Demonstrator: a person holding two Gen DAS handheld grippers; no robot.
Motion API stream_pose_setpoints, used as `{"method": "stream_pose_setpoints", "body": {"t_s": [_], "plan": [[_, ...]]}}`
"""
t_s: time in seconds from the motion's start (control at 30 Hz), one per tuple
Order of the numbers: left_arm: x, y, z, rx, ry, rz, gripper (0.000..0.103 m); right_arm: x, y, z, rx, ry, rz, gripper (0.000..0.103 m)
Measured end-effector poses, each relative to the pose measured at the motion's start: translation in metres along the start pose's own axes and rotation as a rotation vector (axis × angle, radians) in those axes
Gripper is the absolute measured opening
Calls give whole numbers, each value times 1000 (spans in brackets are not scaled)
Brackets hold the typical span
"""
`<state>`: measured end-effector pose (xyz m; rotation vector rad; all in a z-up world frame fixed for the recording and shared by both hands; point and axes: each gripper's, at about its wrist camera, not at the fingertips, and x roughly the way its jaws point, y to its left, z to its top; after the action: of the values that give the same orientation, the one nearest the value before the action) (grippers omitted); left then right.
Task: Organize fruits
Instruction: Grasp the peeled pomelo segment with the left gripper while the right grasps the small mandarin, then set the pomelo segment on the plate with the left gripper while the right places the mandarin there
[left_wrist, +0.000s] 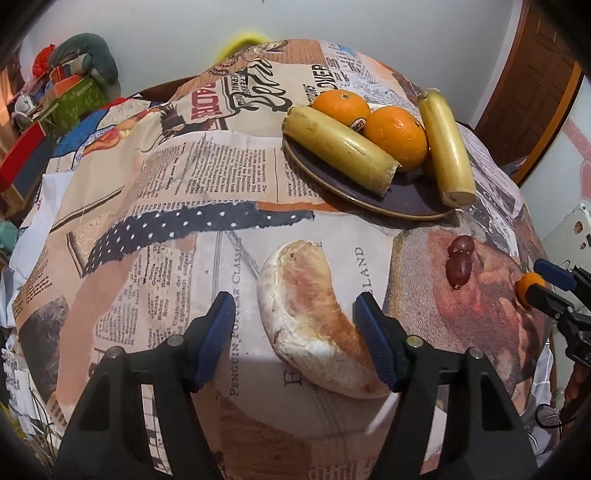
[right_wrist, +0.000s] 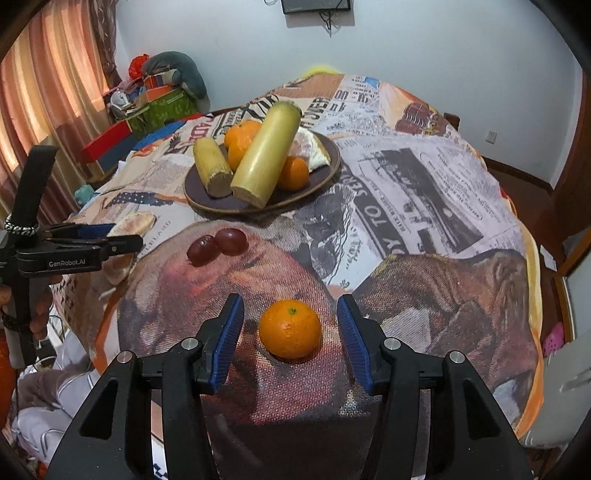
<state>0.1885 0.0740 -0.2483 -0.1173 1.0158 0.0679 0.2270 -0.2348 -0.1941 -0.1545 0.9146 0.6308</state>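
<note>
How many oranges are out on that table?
4 that show. Three sit on the plate: orange one, orange two, orange three. A loose orange lies on the cloth between the right gripper fingers, untouched. The pile may hide more.

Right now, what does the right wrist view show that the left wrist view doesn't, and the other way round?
Only the right wrist view: curtains, a wall-mounted black device, and the whole small orange between the right gripper fingers, untouched. Only the left wrist view: the whole pomelo segment between the open left gripper fingers, with the right-hand pad at its edge. Both: the plate of fruit, two grapes, and the newspaper-print tablecloth.
</note>
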Motion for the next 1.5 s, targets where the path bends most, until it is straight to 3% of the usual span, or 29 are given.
{"method": "stream_pose_setpoints", "body": {"t_s": [0.1,0.23,0.27,0.4,0.83,1.2,1.5], "plan": [[4,-2,1,11,-10,10,63,6,-1,-4,11,23,13,49],[6,-2,5,14,-14,0,45,5,-4,-9,35,20,29,49],[6,-2,5,15,-12,1,45,4,-4,-9,36,21,32,49],[5,-5,4,46,-19,16,44,1,-4,-10,28,24,46,32],[-20,-10,15,55,-85,-26,41,-7,-1,9,7,-40,43,31],[-50,-20,43,63,-203,-59,39,-9,-6,34,1,-99,37,31],[-54,-29,71,79,-242,-90,39,0,-12,53,-2,-123,36,31]]}}
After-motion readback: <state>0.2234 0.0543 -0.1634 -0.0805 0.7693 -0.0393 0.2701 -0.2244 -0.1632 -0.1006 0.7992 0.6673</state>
